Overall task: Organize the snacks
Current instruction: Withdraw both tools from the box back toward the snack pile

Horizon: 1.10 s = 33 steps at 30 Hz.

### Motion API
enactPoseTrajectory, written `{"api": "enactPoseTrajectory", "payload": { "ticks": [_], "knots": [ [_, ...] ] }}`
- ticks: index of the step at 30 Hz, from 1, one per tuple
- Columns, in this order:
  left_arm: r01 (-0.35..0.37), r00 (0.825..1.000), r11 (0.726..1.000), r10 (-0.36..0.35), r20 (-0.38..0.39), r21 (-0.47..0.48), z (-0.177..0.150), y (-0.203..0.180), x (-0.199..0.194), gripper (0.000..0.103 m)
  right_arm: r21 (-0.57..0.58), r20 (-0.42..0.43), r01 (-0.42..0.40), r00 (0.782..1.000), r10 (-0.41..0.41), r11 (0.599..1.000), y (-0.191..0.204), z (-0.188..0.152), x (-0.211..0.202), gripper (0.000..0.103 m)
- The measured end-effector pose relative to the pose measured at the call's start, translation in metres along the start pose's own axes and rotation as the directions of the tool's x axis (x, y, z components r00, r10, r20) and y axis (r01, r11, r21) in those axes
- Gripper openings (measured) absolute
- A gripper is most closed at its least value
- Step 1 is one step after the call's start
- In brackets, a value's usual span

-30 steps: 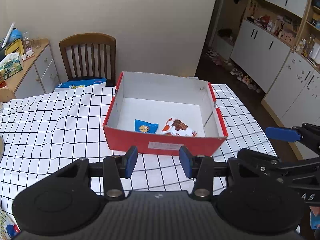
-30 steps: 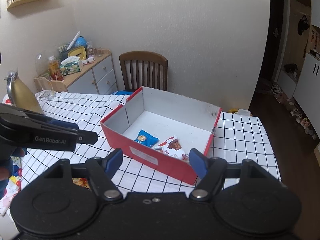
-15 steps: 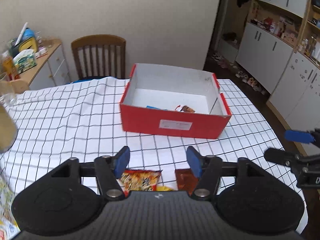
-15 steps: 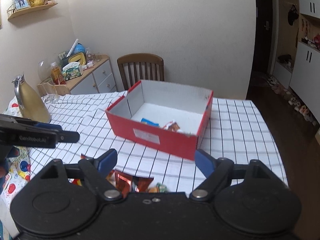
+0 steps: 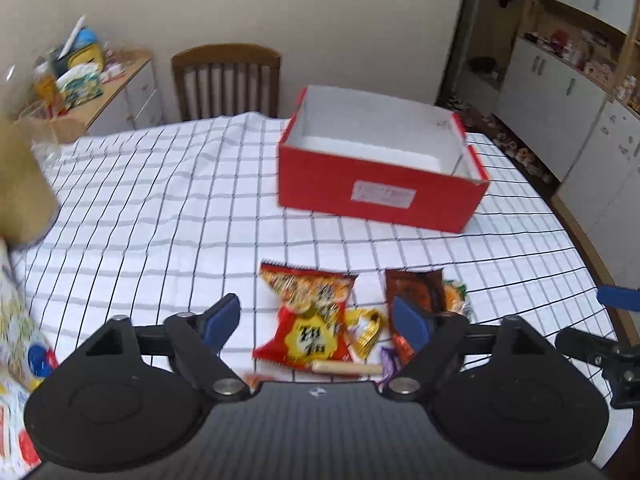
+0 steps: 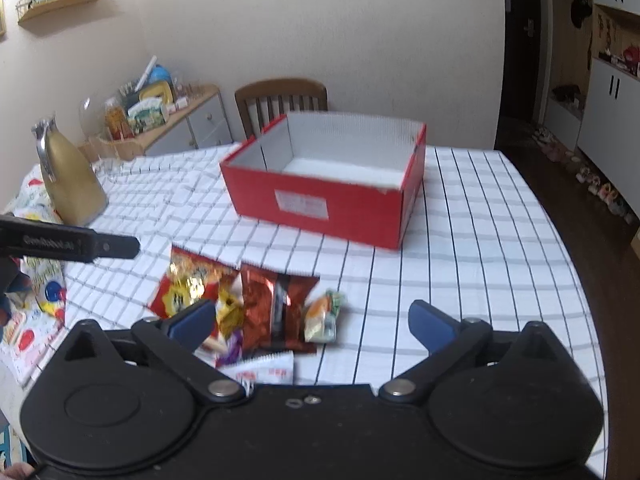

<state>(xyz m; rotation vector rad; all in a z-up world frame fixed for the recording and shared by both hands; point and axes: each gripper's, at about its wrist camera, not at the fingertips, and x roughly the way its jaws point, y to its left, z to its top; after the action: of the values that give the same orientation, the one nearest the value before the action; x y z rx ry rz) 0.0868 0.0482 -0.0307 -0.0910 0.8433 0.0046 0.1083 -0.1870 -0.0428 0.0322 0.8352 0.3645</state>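
Observation:
A red cardboard box (image 5: 380, 188) with a white inside stands open on the checked tablecloth; it also shows in the right wrist view (image 6: 324, 200). A pile of snack packets lies near the table's front edge: a red and yellow packet (image 5: 308, 320) (image 6: 186, 284), a brown packet (image 5: 416, 292) (image 6: 276, 304), a small gold packet (image 5: 364, 330) and a small green and orange packet (image 6: 322, 314). My left gripper (image 5: 316, 320) is open and empty above the red packet. My right gripper (image 6: 310, 322) is open and empty above the pile.
A gold jug (image 6: 70, 178) stands at the table's left. A wooden chair (image 5: 226, 78) and a sideboard (image 5: 120, 92) with clutter stand behind the table. White cabinets (image 5: 568, 92) line the right. A colourful printed sheet (image 6: 36, 300) lies at the left front.
Both grippers have pulled back from the box towards the table's front edge. The snack pile has come into view under them. The box's contents are now hidden behind its front wall.

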Motion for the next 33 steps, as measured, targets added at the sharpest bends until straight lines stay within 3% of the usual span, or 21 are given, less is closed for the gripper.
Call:
{"api": "enactPoseTrajectory", "payload": {
  "ticks": [9, 14, 17, 26, 33],
  "knots": [
    [-0.092, 0.987, 0.986, 0.071, -0.147, -0.137, -0.044, 0.034, 0.029, 0.085, -0.025, -0.093, -0.021, 0.995, 0.018, 0.999, 0.016, -0.041, 0.013, 0.103],
    [-0.107, 0.967, 0.956, 0.035, -0.254, -0.274, -0.056, 0.059, 0.054, 0.085, -0.024, -0.14, -0.036, 0.99, 0.032, 0.999, 0.026, -0.051, 0.023, 0.103],
    [-0.126, 0.955, 0.943, 0.031, -0.296, -0.309, -0.06, 0.066, 0.068, 0.085, -0.042, -0.162, -0.015, 0.987, 0.008, 0.999, 0.028, -0.054, 0.029, 0.103],
    [-0.181, 0.94, 0.897, 0.037, -0.338, -0.403, -0.06, 0.083, 0.093, 0.085, -0.046, -0.2, -0.032, 0.98, 0.022, 0.998, 0.031, -0.057, 0.042, 0.102],
    [-0.218, 0.933, 0.887, 0.067, -0.354, -0.407, -0.061, 0.088, 0.106, 0.085, -0.079, -0.233, -0.063, 0.972, 0.043, 0.995, 0.038, -0.058, 0.05, 0.095]
  ]
}}
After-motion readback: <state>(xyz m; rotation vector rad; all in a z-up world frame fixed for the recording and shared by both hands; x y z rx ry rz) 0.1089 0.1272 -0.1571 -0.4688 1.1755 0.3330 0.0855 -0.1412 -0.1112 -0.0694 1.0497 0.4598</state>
